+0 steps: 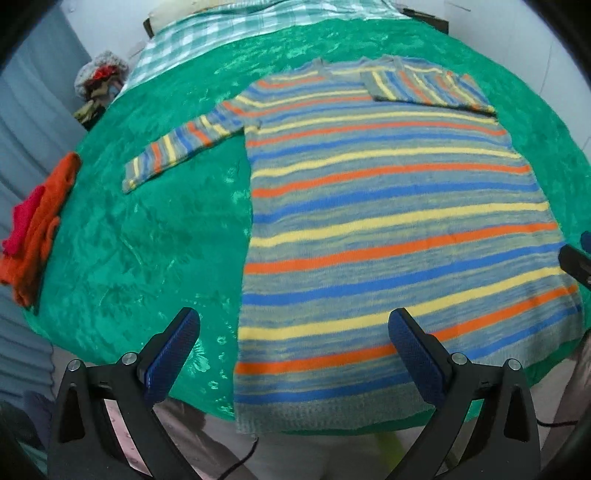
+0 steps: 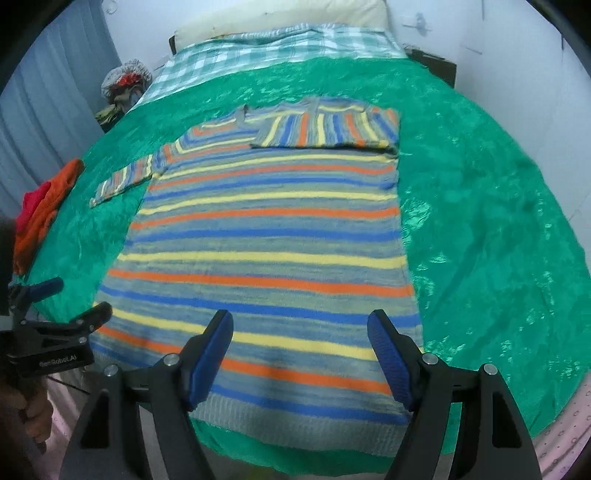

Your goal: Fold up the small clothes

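Now folding the striped knit sweater (image 1: 388,206): 1 sleeve in.
Both my left gripper (image 1: 293,354) and right gripper (image 2: 301,360) gape wide, empty; next I'd fold the outstretched left sleeve (image 1: 184,147).

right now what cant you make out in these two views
- Striped sweater hem: left wrist view, partly covered by the left tool.
- Right tool: left wrist view, cut off by the right edge.
- Bundle beside the bed: right wrist view, too small and blurred to identify.
- Pillow: cut off by the top edge.
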The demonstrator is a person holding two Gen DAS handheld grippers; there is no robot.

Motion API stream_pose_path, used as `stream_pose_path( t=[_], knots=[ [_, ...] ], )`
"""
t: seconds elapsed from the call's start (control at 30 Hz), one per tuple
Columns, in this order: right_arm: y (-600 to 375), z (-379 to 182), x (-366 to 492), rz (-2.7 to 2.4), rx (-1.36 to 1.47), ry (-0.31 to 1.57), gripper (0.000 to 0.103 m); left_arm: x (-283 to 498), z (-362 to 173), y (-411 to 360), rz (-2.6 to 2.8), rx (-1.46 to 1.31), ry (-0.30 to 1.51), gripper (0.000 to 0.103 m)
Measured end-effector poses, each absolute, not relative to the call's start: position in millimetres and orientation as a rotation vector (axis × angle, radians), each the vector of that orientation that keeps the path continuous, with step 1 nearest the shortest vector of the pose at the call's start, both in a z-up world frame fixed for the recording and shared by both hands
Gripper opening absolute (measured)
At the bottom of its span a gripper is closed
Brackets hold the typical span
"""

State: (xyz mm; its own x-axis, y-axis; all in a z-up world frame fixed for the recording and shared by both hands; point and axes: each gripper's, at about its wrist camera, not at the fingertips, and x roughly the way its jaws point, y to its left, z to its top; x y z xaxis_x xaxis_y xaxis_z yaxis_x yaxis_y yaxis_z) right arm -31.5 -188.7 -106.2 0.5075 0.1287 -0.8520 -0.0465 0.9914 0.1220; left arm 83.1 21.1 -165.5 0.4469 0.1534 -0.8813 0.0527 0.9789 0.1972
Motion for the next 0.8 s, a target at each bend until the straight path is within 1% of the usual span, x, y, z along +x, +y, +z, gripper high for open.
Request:
stream_pose_path(
  t=[0.23,0.47,0.8],
  knots=[
    [-197.6,-106.5,-25.4,0.003,0.087,1.072,0.075,83.9,-147.5,29.6,-0.103,-0.032,1.111,0.102],
    [-206.1,-100.2,-20.6,-0.008,0.162,1.101,0.075,84.4,-143.7,15.8,-0.117,0.002,1.093,0.102],
    [-205.7,-84.5,-15.1,0.002,0.201,1.113,0.075,86.1,-142.8,18.8,-0.103,0.003,1.092,0.102]
  ],
)
